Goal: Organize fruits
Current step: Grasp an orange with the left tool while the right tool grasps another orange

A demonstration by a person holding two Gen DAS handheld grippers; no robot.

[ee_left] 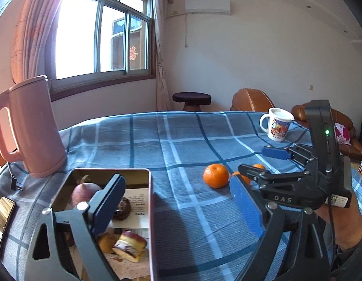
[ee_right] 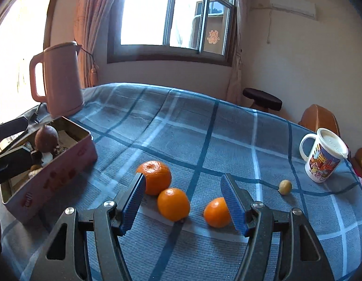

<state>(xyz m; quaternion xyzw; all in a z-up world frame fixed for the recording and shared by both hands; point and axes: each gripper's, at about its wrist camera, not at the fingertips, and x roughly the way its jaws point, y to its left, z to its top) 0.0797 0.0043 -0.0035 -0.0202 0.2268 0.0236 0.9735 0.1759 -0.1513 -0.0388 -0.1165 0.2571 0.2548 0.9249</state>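
Observation:
Three mandarins lie on the blue checked cloth: a left one (ee_right: pixel 155 176), a middle one (ee_right: pixel 173 204) and a right one (ee_right: pixel 216 212). My right gripper (ee_right: pixel 183 205) is open and empty, with the middle mandarin between its blue fingers. A small yellowish fruit (ee_right: pixel 285 186) lies further right. The pink tin box (ee_right: pixel 52 171) at the left holds a dark reddish fruit (ee_right: pixel 46 138) and snacks. My left gripper (ee_left: pixel 178 208) is open and empty over the box's (ee_left: pixel 151 210) right rim. The right gripper (ee_left: pixel 258 164) shows there beside a mandarin (ee_left: pixel 215 175).
A pink kettle (ee_left: pixel 28 126) stands behind the box at the far left. A white printed mug (ee_right: pixel 321 158) with a lid stands at the far right. A gold lid (ee_left: pixel 2 213) lies left of the box. A stool and brown sofa stand beyond the table.

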